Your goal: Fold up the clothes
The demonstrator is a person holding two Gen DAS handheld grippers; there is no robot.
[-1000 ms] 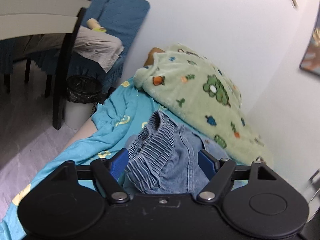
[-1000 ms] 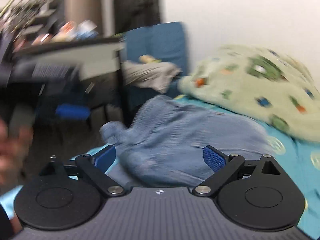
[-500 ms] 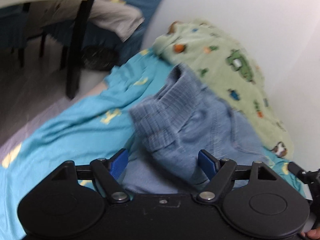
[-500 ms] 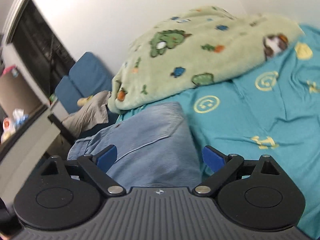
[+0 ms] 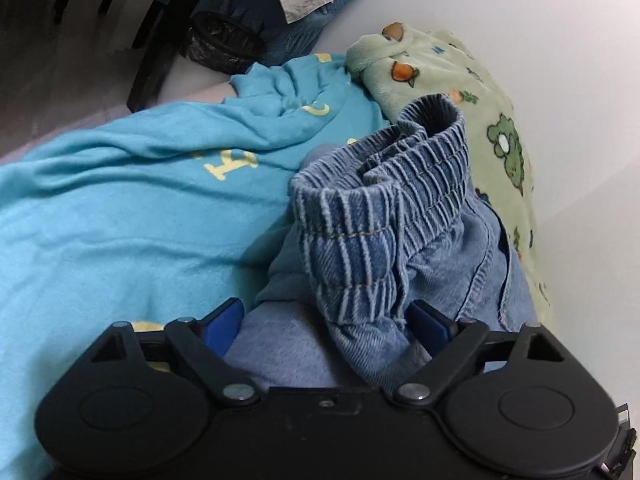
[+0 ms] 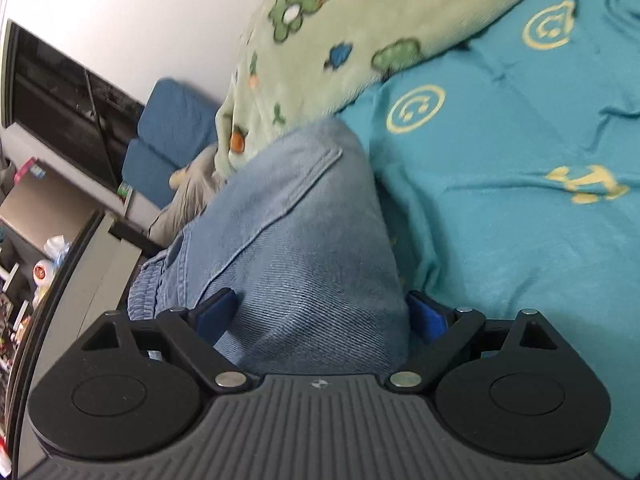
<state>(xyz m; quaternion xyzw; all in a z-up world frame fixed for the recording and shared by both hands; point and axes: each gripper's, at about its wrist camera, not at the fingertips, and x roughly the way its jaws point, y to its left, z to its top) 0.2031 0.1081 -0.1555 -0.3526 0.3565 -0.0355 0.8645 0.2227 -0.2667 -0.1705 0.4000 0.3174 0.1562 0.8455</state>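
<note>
My left tongs (image 5: 324, 320) are w/ jaws spread wide and opening right now. Jeans (image 5: 380, 240) bunch up btwn the blue pads (image 5: 222, 326), but the pads don't look pressed in on either side, so nothing's gripped here. The elastic waistband (image 5: 384, 184) stands curled just ahead of the tips, its open rim facing up and away from me. A seam edge runs down the denim ahead-right of the right pad.

Left of these tongs: turquoise bedsheet (image 5: 120, 208), wrinkled but bare, lots of free room there (yellow print on it). The bed edge is off ahead-left; past it floor, a dark chair leg (image 5: 160, 44) and a bin w/ black liner (image 5: 224, 44). Ahead-right, the green fleece blanket (image 5: 480, 92) is heaped along the white wall (image 5: 540, 20), touching the jeans' far side, so it's tight on that side.

My right tongs (image 6: 320, 318) are also wide; a thick denim fold fills the gap btwn the pads. Can't tell if they're squeezing it or just straddling. A pocket seam crosses the fold ahead of the tips. Right of them the sheet (image 6: 520, 200) lies flat and free. Blanket (image 6: 360, 28) sits ahead, its edge meeting the denim. Left of them the view is crowded: a table edge (image 6: 80, 264) and blue chair cushions (image 6: 168, 136).
</note>
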